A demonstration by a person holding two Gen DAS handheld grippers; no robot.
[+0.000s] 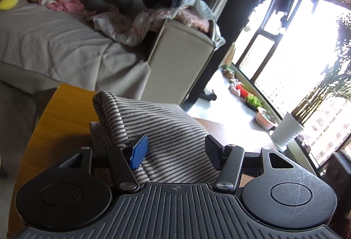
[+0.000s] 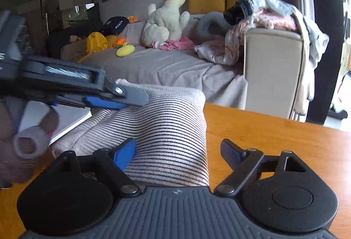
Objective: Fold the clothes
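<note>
A pink garment with thin dark stripes point(image 1: 166, 129) lies folded in a bundle on the wooden table point(image 1: 65, 111). My left gripper point(image 1: 176, 152) is open, its fingers spread just above the cloth. In the right wrist view the same striped garment point(image 2: 171, 129) lies on the table point(image 2: 274, 140). My right gripper point(image 2: 178, 152) is open over its near edge, blue pad point(image 2: 124, 154) touching the cloth. The left gripper point(image 2: 131, 99) reaches in from the left over the garment's far fold.
A grey-covered sofa point(image 2: 164, 67) stands behind the table with a white plush toy point(image 2: 166, 17), yellow cushions and a heap of clothes point(image 2: 269, 12) on its armrest. A window with plant pots point(image 1: 285, 131) is at the right. A white sheet point(image 2: 72, 120) lies left of the garment.
</note>
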